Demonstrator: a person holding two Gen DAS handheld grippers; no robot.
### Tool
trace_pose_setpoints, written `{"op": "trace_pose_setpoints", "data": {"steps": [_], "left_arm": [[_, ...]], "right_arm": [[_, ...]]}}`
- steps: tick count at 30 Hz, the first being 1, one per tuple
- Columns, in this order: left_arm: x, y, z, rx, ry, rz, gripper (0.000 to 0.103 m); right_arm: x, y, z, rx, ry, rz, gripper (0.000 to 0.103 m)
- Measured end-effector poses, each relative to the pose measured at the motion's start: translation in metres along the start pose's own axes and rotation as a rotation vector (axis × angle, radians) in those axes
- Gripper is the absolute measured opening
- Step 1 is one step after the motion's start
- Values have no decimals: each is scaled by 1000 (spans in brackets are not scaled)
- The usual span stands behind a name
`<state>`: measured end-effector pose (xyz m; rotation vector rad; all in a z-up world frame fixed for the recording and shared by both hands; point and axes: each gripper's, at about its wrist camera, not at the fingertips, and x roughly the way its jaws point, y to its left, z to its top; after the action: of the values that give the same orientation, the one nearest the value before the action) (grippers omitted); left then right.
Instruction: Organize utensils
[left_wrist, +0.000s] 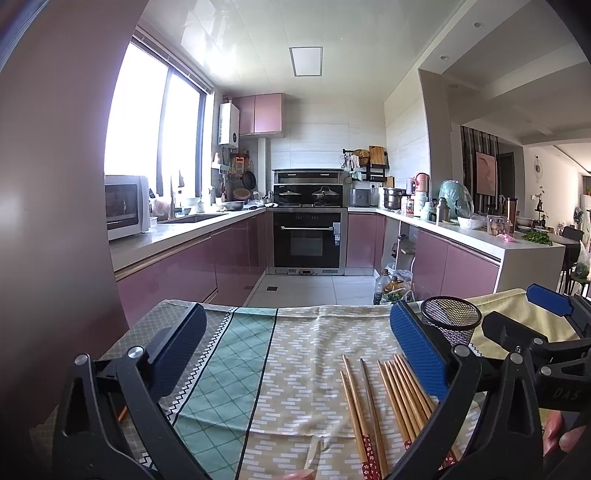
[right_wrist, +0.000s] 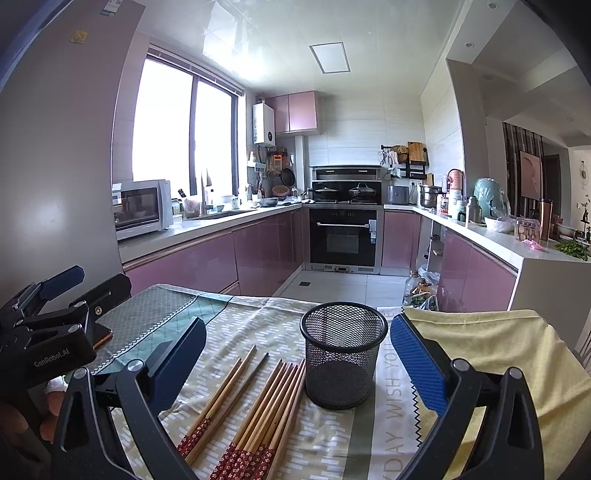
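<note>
Several wooden chopsticks (right_wrist: 258, 402) with red patterned ends lie flat on the patterned tablecloth (right_wrist: 236, 325), just left of an upright, empty black mesh cup (right_wrist: 343, 354). My right gripper (right_wrist: 295, 354) is open and empty, hovering above the cup and chopsticks. In the left wrist view the chopsticks (left_wrist: 384, 402) lie under the right finger, with the mesh cup (left_wrist: 450, 321) behind it. My left gripper (left_wrist: 295, 350) is open and empty above the cloth. The left gripper also shows in the right wrist view (right_wrist: 48, 295), and the right gripper in the left wrist view (left_wrist: 546, 306).
The table's far edge (right_wrist: 280, 297) drops to a tiled kitchen floor. A yellow cloth (right_wrist: 491, 350) covers the table's right side. Pink cabinets, an oven (right_wrist: 343, 236) and cluttered counters stand beyond. A tall pink-grey wall (left_wrist: 55, 184) is at the left.
</note>
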<state>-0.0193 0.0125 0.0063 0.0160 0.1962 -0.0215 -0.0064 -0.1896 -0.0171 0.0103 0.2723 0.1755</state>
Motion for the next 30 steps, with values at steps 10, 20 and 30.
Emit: {"op": "trace_pose_setpoints", "data": {"steps": [10,20,30], "left_arm": [[0,1,1,2,-3,2,98],[-1,1,1,3,-3,6,98],[0,1,1,2,-5,11,99]], "right_arm": [[0,0,-1,3,-4,1,97],[1,-1,-1,6,-1,1,97],[1,-2,-2,9,0,5,97]]}}
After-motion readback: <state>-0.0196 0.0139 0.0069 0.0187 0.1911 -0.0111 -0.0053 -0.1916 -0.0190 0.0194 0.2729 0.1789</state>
